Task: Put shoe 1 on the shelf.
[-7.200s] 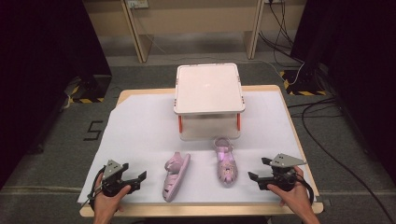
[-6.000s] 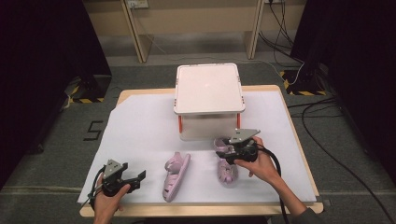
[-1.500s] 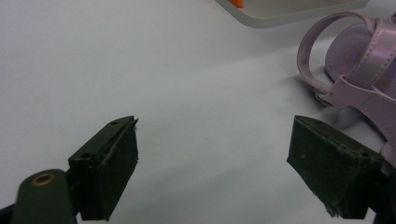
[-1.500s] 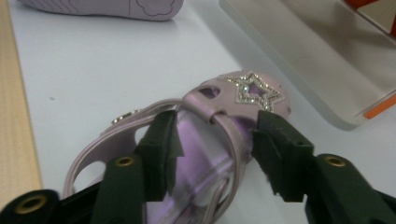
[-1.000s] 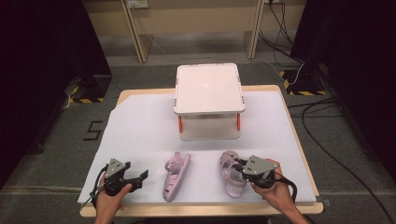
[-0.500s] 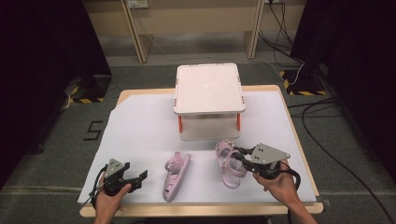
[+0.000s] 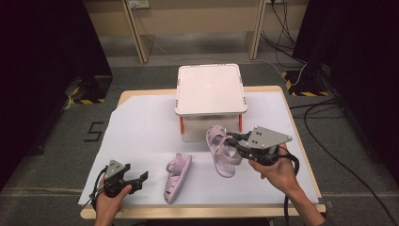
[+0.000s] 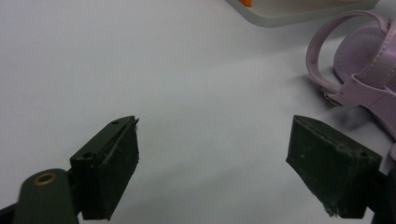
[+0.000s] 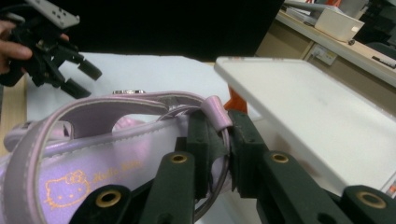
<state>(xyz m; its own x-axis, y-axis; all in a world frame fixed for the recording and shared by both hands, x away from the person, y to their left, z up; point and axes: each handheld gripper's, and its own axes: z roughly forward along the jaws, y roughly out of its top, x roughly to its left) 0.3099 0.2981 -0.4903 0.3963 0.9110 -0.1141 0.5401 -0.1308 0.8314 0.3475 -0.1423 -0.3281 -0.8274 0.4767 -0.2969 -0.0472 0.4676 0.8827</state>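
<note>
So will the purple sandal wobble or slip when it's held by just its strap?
Probably a bit. The right gripper pinches only a thin strap of the lilac sandal, so it could swing. The strap bends in a loop, so it looks soft. The sandal hangs tilted yet stays held, so it's likely light.

overhead forward-down; two close claw views

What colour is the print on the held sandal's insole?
Gold, on the lilac sandal; clearest in the right gripper view.

The left claw (image 8: 215, 172) gapes over the white tabletop (image 8: 163, 70); a lilac sandal (image 8: 359, 74) lies far right.
</note>
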